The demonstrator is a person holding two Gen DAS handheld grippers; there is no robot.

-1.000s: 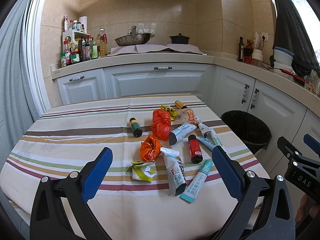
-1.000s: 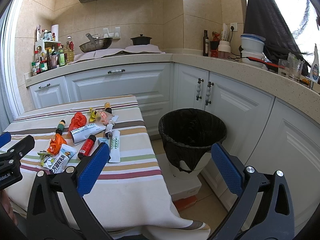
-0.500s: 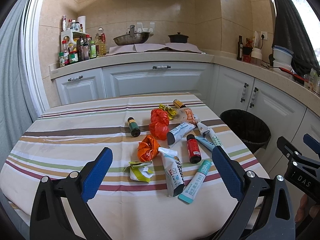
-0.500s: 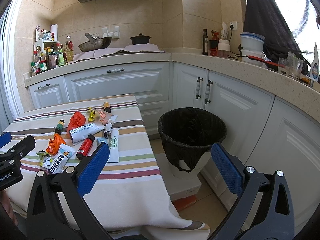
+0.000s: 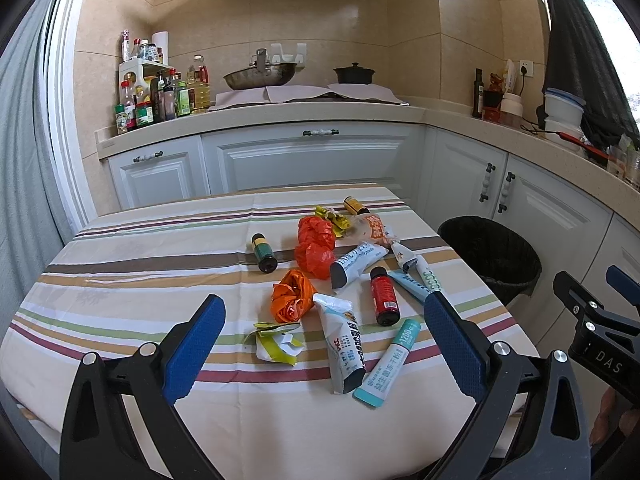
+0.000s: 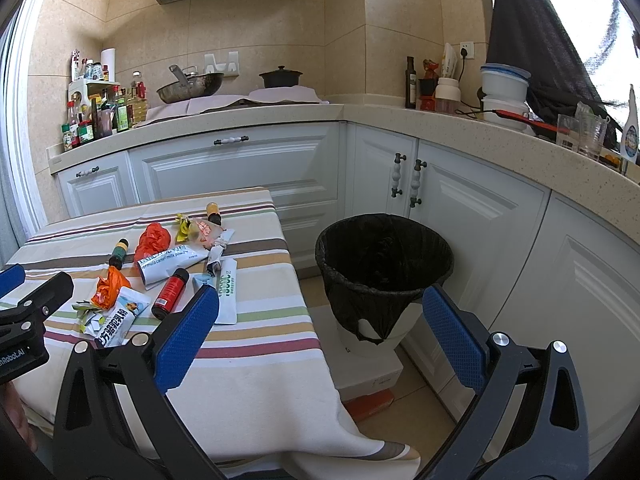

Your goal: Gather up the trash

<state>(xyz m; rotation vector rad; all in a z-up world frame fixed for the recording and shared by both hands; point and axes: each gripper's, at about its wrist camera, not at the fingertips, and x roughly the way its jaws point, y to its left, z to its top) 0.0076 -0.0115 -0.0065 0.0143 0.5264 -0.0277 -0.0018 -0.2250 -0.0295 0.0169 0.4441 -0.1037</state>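
— Trash lies scattered over the middle and right of the striped tablecloth (image 5: 120, 280): a crumpled orange plastic bag (image 5: 291, 297), glossy and wrinkled, sits centre frame in the left wrist view, with a torn yellow-and-white paper wrapper (image 5: 276, 343) just below it.

— And the tubes?

— A flattened white tube (image 5: 343, 346) with printed lettering lies lower centre, a slim teal-capped tube (image 5: 390, 362) touching its lower end on the right. A small red bottle (image 5: 383, 296) with a black cap lies on its side just above them. Further up are a second pair of orange bag bundles (image 5: 316, 242), a grey-white tube (image 5: 357, 261), a dark green bottle (image 5: 264, 253) lying apart to the left, and yellow foil scraps (image 5: 332, 218) near a small brown bottle (image 5: 355, 205).

— Where is the bin?

— The trash can (image 6: 384, 270), round, lined with a shiny black bag, stands on the floor right of the table, centre of the right wrist view, in front of white panelled cabinets (image 6: 460, 208).

— The tongs?

— The left gripper (image 5: 322, 344) hovers at the bottom of its frame above the near table edge, blue textured pads spread wide, nothing between them. The right gripper (image 6: 320, 334) is equally wide apart and empty, one pad over the table corner, the other before the bin.
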